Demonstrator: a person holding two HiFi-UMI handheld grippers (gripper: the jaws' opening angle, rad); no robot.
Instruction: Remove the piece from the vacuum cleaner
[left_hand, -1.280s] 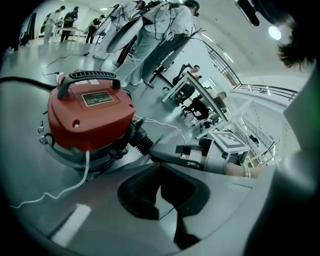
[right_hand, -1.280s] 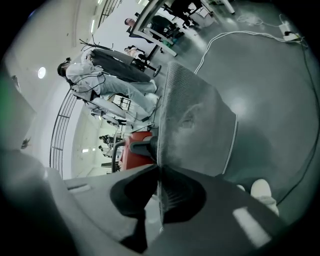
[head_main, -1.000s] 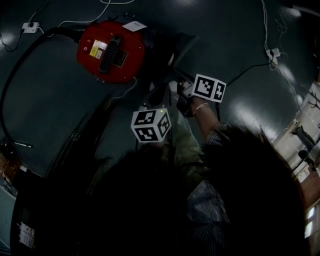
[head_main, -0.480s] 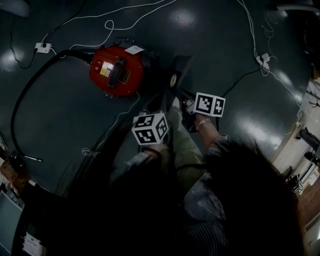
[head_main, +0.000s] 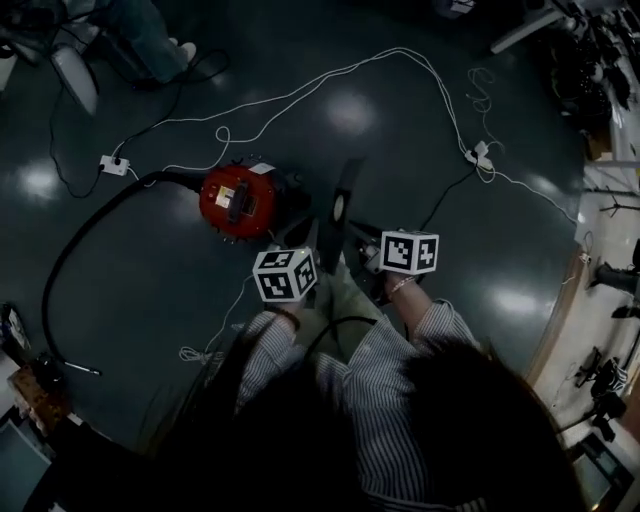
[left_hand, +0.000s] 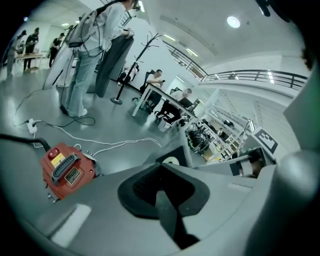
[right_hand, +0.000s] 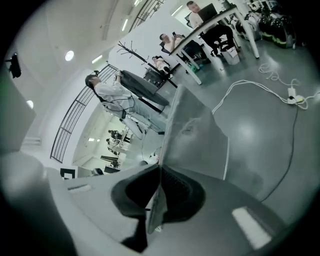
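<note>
**Piece in your right gripper, clear of the vacuum cleaner**

Your right gripper (right_hand: 159, 172) is pinching the flat dark grey panel piece (right_hand: 200, 135). The panel runs edge-on between the two black ribbed pads and rises away from the jaws, with the glossy dark floor (right_hand: 280, 150) behind it. In the head view that piece (head_main: 342, 195) stands in front of you, just to the right of the round red vacuum cleaner (head_main: 240, 200). A small pale circle shows on its face.

Your left gripper (left_hand: 162, 175) has its jaws pressed together, and I can make out nothing between the pads. Its tips point towards the piece (left_hand: 172, 160), which shows just beyond them. Whether they touch it I cannot tell.

The vacuum cleaner sits on the floor to the left of your grippers, its black handle and yellow label facing up. In the left gripper view it (left_hand: 67, 170) lies apart from the piece. A thick black hose (head_main: 90, 230) leaves its far left side and curves round to the near left. Thin white cables (head_main: 300, 95) trail across the floor beyond it, one ending at a small white power strip (head_main: 113, 165).
</note>
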